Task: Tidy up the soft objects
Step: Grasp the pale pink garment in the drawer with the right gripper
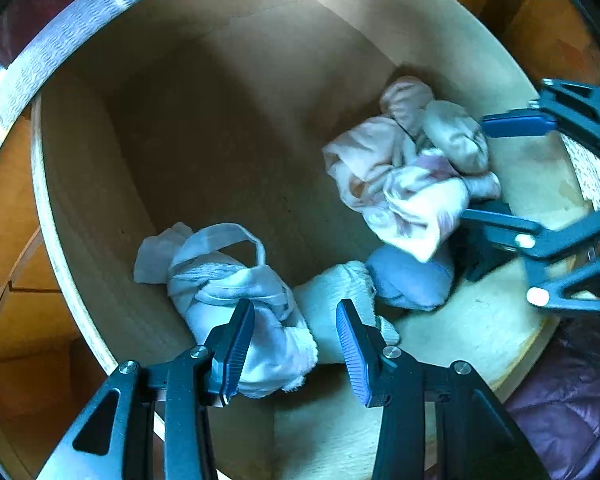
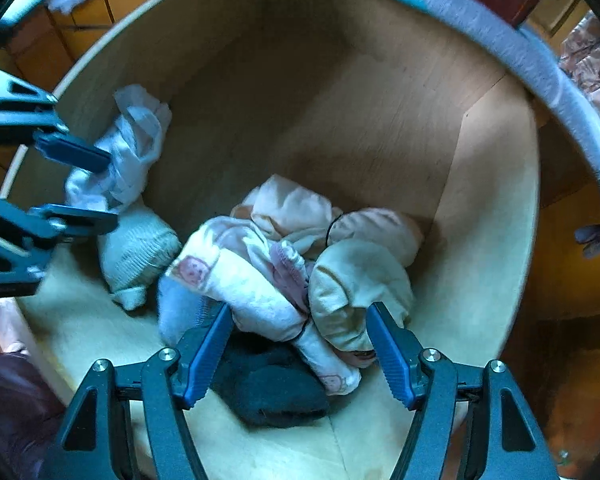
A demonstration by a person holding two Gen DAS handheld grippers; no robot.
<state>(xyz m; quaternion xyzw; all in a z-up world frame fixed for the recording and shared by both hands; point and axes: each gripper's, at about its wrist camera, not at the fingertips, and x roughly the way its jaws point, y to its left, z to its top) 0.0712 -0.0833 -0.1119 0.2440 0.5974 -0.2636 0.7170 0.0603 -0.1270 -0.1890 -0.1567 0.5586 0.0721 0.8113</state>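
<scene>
Both grippers sit inside the wooden drawer (image 1: 100,208), working the near end where all the soft items are bunched; the far end is bare, so my read is they're being gathered or sorted here rather than spread out; left gripper (image 1: 296,352) has jaws apart, nothing clamped, straddling the white strapped garment (image 1: 228,280) and the cream ribbed sock roll (image 1: 332,292), likely lining up a pick on one of them; right gripper (image 2: 300,354) also has jaws apart and empty, poised over the pink-and-white pile (image 2: 300,256) with the dark sock bundle (image 2: 268,388) directly under it; a pale blue roll (image 1: 412,280) sits between the cream roll and the pile, touching both; the pile is loose and tangled against the right wall, so a grab there probably lifts several pieces at once; no brand, label or legible writing; only small pink cartoon prints on the white sock (image 2: 228,276), too blurred to read as text.
</scene>
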